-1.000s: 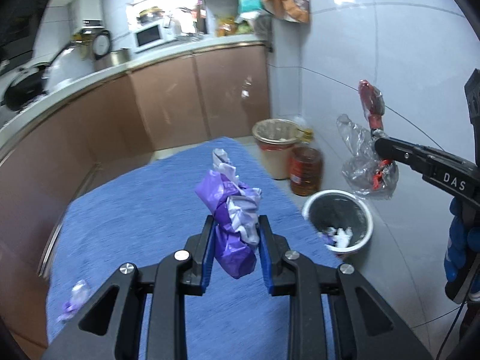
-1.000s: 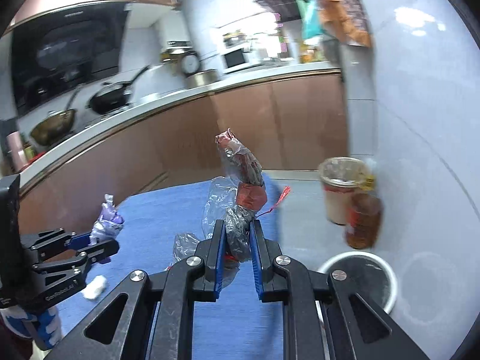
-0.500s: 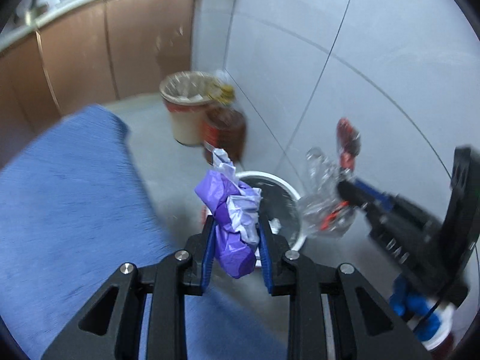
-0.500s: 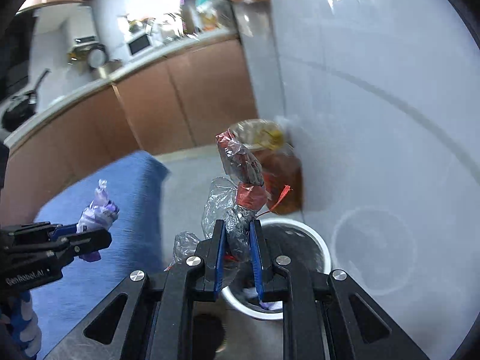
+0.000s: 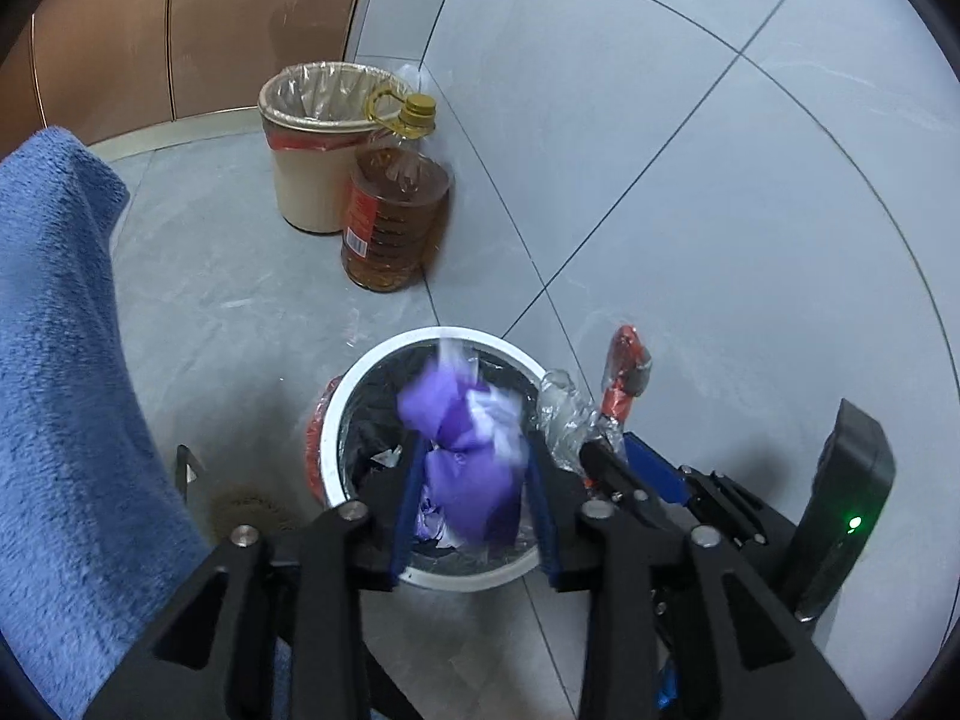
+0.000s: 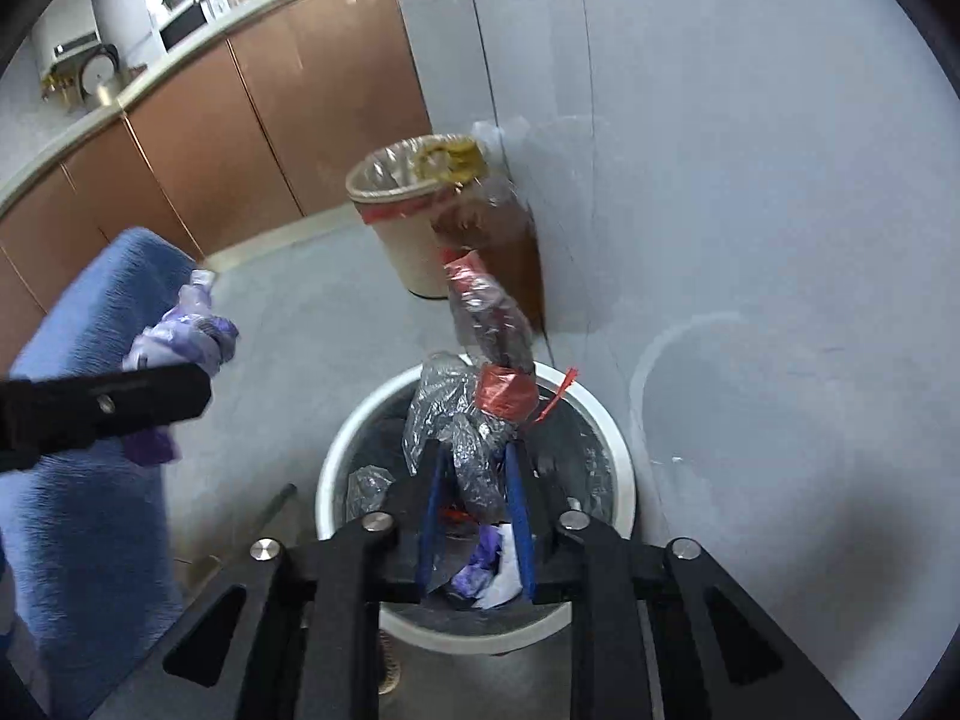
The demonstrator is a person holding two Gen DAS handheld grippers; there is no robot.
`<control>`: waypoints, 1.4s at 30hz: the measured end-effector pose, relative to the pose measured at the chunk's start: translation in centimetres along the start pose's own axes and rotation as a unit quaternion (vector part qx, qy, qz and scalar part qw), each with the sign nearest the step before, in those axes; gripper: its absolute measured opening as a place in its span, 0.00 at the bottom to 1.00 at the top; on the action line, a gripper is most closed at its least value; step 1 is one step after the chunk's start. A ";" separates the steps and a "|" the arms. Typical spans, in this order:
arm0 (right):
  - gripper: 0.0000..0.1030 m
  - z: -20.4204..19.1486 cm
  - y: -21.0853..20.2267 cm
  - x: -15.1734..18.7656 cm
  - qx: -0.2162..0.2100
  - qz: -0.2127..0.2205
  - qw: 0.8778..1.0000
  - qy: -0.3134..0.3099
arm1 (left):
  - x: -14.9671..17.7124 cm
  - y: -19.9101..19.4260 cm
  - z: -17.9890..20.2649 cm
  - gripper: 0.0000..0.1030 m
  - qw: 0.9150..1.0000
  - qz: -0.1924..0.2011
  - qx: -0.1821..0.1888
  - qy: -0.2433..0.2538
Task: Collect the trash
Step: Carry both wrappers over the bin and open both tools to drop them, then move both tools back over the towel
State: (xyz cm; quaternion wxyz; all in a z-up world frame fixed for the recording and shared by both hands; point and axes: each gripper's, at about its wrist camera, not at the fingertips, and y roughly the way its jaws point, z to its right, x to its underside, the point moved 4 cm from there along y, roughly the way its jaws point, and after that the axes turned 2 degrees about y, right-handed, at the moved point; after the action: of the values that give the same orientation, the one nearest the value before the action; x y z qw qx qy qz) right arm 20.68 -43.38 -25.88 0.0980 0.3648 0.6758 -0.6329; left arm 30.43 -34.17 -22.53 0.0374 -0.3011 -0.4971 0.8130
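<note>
We hold both tongs tipped down over the white-rimmed trash bin (image 5: 336,414) on the floor. Our left tongs (image 5: 474,483) look parted wider than the purple wad (image 5: 462,456), which is blurred between the blades, long axis running forward; whether it is gripped we cannot tell. Our right tongs (image 6: 474,507) pinch the clear plastic wrapper (image 6: 480,360), which stands up and away, red end farthest.

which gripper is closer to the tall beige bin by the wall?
Left, judging loosely. Both the left gripper and right gripper hang over the white bin; the beige bin stands beyond, on the left gripper's side.
</note>
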 end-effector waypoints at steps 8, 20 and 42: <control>0.37 0.2 0.2 0.3 0.012 -0.002 1.000 0.004 | 0.6 -1.9 -0.5 0.36 1.000 0.013 0.009 -0.006; 0.40 -3.3 -6.7 -1.6 -0.011 0.056 0.998 -0.012 | 3.6 -13.7 -2.2 0.36 0.992 0.115 -0.058 0.008; 0.72 -15.8 -25.9 -0.3 -0.076 0.209 0.967 -0.128 | 12.8 -33.8 -4.7 0.56 0.929 0.310 -0.203 -0.003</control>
State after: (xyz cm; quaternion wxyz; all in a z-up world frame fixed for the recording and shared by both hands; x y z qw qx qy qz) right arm 10.11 -27.08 -2.59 0.3412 0.4054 0.6124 -0.5867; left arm 14.38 -8.83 -1.81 -0.2797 -0.4390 -0.5338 0.6664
